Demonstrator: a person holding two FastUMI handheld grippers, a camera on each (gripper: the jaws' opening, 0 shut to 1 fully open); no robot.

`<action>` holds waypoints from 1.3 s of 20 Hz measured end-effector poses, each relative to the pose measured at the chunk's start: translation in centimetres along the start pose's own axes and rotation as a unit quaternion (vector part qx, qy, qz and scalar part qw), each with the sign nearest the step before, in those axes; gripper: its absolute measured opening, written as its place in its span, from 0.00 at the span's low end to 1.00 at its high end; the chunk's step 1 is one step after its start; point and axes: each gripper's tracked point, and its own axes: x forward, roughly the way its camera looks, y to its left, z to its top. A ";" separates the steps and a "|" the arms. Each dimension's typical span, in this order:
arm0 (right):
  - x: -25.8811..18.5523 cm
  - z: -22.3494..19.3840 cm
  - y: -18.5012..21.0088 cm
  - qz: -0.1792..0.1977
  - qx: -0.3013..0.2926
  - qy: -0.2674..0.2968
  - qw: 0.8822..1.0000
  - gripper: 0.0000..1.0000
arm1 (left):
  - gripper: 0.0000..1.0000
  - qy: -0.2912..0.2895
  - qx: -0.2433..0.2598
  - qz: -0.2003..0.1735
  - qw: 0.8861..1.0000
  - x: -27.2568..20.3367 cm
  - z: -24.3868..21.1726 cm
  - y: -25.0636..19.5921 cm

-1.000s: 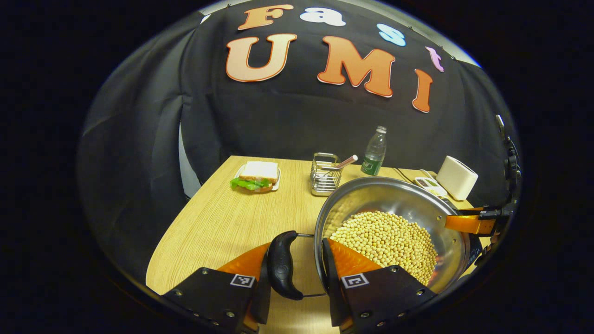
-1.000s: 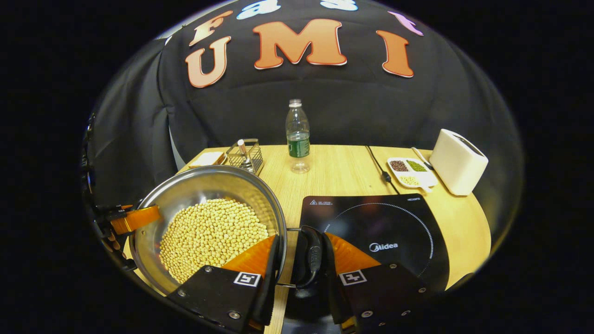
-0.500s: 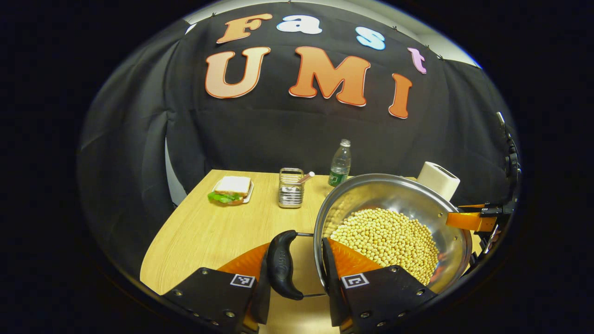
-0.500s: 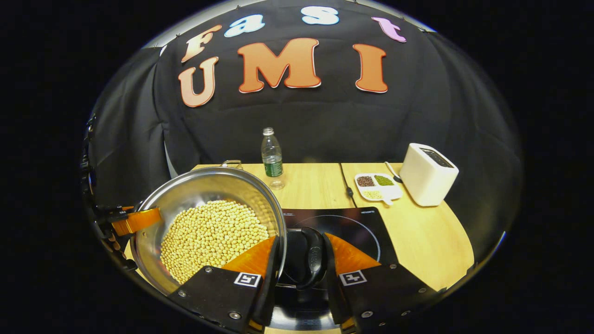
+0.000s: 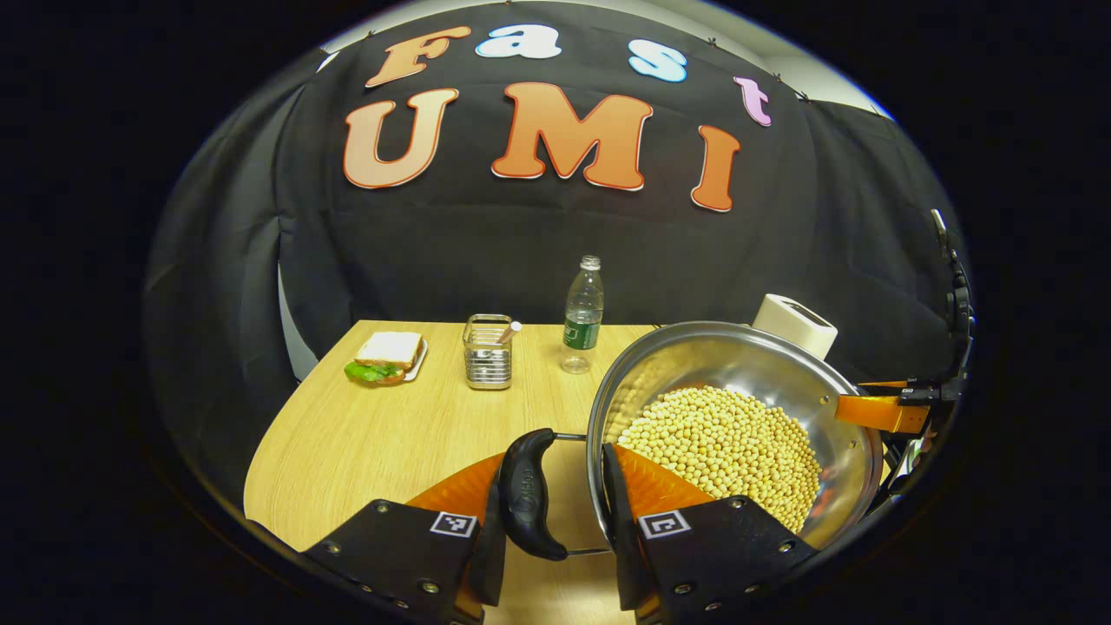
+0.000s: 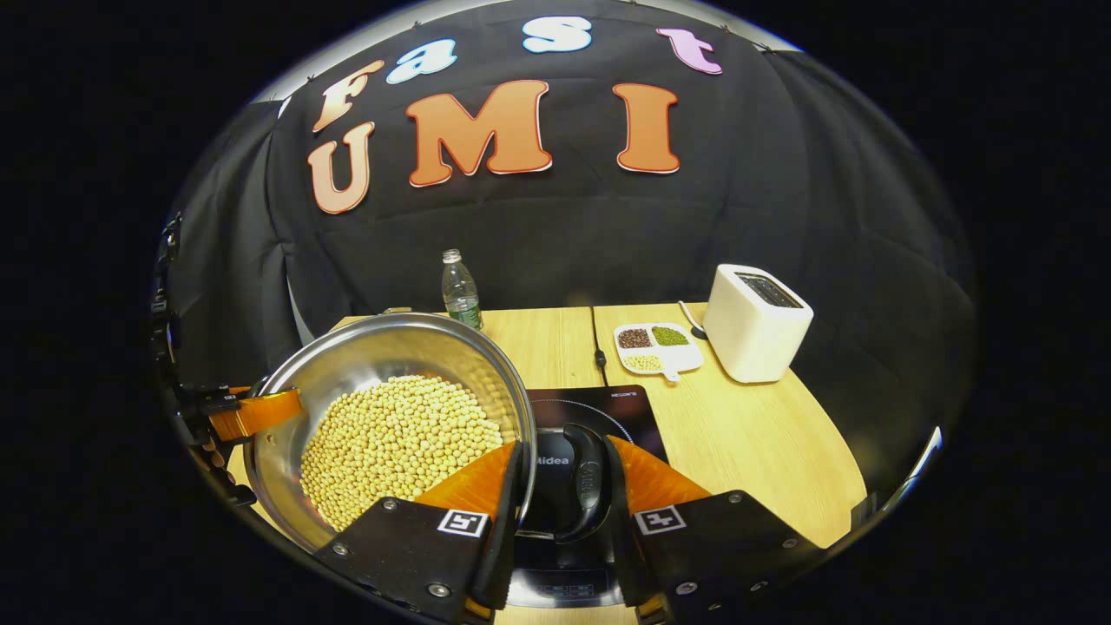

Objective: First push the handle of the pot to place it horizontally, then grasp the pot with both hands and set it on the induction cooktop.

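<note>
Steel pot (image 5: 738,408), full of soybeans (image 5: 720,447), hangs lifted over the wooden table (image 5: 391,434), carried between both tools. Left gripper (image 5: 555,512) is closed narrow, one finger behind the black left handle (image 5: 525,495), the other inside the rim. Right gripper (image 6: 560,499) holds the same way around the right handle (image 6: 586,490), directly above the induction cooktop (image 6: 608,408) at the table's near edge. Sandwich (image 5: 386,358), wire holder (image 5: 488,351), bottle (image 5: 583,314) and toaster (image 6: 755,321) sit along the far edge. Risk: uneven hands could tilt the pot and spill beans, or a handle could slip.
</note>
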 end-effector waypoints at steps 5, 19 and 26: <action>0.1 -0.5 -3.1 -0.011 0.014 0.007 1.000 0.47 | 0.52 0.009 0.011 -0.012 1.000 1.6 0.0 -3.0; 3.4 -2.3 -8.6 -0.042 0.040 0.038 0.998 0.47 | 0.54 0.051 0.028 -0.041 0.997 6.3 -1.8 -7.4; 5.9 -3.6 -9.6 -0.045 0.052 0.063 0.996 0.47 | 0.53 0.080 0.029 -0.043 0.995 7.6 -2.8 -8.2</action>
